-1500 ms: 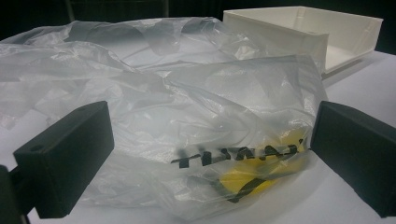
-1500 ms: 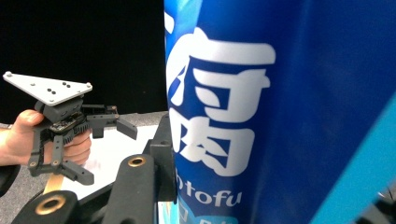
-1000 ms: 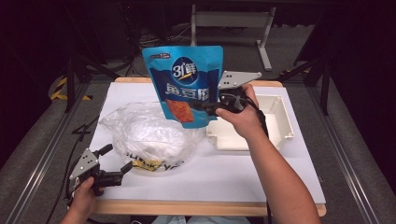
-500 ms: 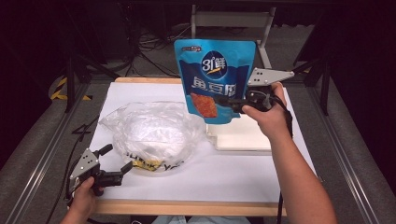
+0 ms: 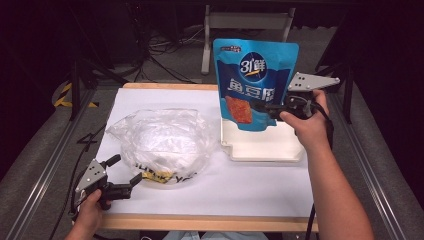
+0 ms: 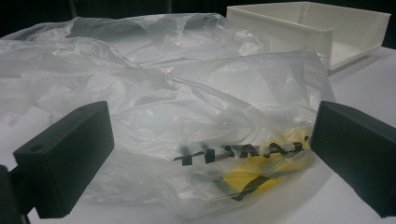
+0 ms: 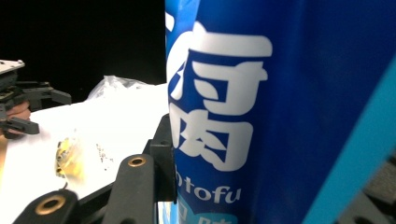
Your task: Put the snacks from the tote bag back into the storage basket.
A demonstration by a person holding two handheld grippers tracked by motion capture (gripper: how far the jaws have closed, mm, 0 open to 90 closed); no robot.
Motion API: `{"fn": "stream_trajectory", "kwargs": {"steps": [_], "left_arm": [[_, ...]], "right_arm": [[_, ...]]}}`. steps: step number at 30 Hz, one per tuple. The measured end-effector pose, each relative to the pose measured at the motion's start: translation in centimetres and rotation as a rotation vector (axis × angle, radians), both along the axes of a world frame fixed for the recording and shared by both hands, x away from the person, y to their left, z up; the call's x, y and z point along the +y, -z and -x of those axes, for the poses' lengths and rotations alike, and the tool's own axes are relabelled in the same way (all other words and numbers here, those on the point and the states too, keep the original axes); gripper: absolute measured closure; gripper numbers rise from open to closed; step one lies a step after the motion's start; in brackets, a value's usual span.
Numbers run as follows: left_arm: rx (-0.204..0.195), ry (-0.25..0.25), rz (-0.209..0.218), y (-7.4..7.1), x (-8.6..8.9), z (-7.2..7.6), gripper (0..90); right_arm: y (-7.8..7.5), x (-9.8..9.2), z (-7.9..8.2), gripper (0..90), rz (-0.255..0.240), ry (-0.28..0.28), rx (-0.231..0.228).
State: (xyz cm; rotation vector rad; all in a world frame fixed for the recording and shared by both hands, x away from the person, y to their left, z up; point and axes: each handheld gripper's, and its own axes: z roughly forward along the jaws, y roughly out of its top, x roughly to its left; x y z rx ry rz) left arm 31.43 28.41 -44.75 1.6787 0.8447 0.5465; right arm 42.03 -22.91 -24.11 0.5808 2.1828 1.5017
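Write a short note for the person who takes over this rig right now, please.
Right tool: shut on the blue pouch, held upright in the air above the white tray.
Left tool: open, low at the table's near left, its jaws toward the plastic bag, not gripping it.
Done: pouch is lifted.
Left, probably: set the pouch down in the tray, then release.

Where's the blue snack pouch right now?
The blue snack pouch hangs upright in the right hand-held gripper, above the white tray on the table's right side.
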Motion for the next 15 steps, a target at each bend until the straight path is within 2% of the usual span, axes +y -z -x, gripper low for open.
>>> {"fn": "stream_trajectory", "kwargs": {"steps": [9,15], "left_arm": [[-0.004,-0.002,0.004,0.1,0.0,0.0,0.2],[-0.004,-0.005,0.003,0.1,0.0,0.0,0.1]], "right_arm": [[0.1,-2.1,-0.3,57.0,-0.012,0.044,0.009],[1.1,-3.2,-1.1,57.0,-0.007,0.077,0.025]]}}
